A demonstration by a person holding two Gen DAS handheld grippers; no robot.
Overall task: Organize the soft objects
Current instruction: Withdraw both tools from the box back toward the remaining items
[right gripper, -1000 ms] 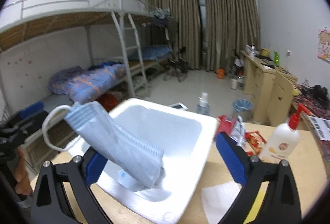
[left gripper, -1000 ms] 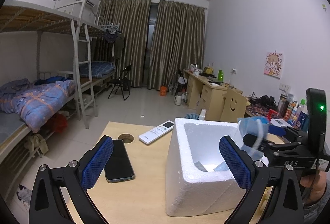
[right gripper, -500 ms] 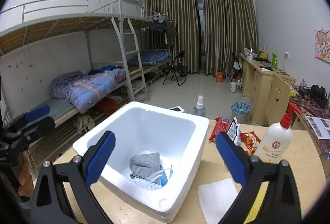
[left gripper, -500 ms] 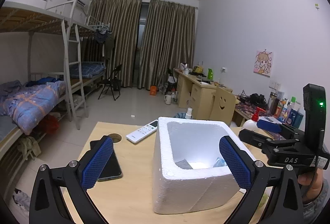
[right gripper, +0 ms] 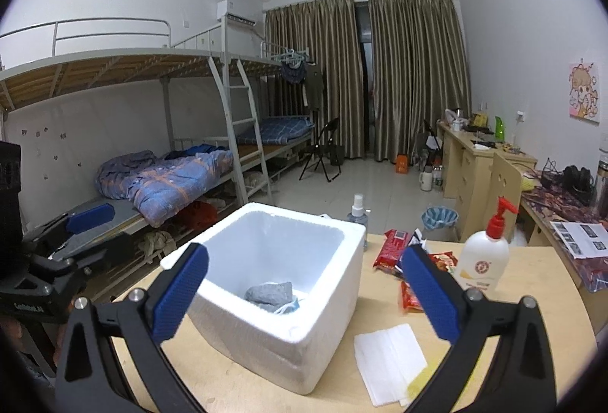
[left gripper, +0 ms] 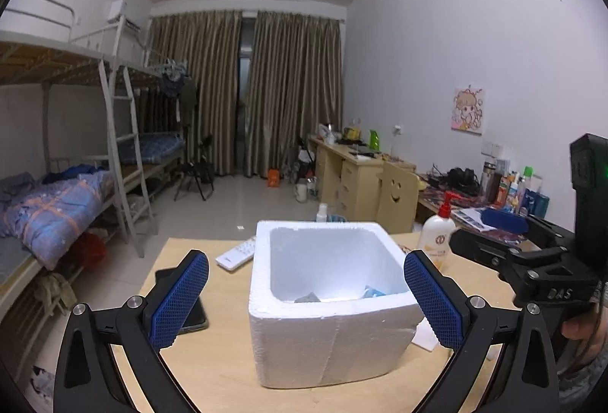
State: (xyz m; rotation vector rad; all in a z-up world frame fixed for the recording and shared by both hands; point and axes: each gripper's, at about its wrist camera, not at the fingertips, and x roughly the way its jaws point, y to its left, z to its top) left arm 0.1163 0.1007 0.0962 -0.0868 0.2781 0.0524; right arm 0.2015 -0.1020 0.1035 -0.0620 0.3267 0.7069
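On the wooden table [right gripper: 532, 299], a white foam box [left gripper: 330, 322] is sitting open-topped, centre of both views. Left gripper [left gripper: 306, 299] is hovering in front of the box's near wall with its blue pads spread wide, one at 9 o'clock and one at 3 o'clock of the box, gripping nothing. Right gripper [right gripper: 304, 293] is likewise standing wide apart and empty, its left pad overlapping the box's near-left rim in view; contact, can't tell. Inside the box a crumpled grey cloth [right gripper: 270, 293] is lying on the floor, with a light-blue face mask [right gripper: 289, 306] touching it at its 4 o'clock; from the left wrist only their tips are poking above the near wall. At 3 o'clock of the box, right wrist view, a folded white tissue [right gripper: 391, 356] is lying flat on the table, apart from the box. Red snack packets [right gripper: 395, 249] are sitting at 1 o'clock, a pump bottle [right gripper: 484, 255] with red nozzle just beyond them, upright. A spray bottle [right gripper: 357, 213] is standing behind the box's far wall. Left wrist view: a phone [left gripper: 190, 314] is lying at 9 o'clock of the box, partly hidden by the left pad, and a white remote [left gripper: 235, 253] at 10 o'clock, near the box's far-left corner.
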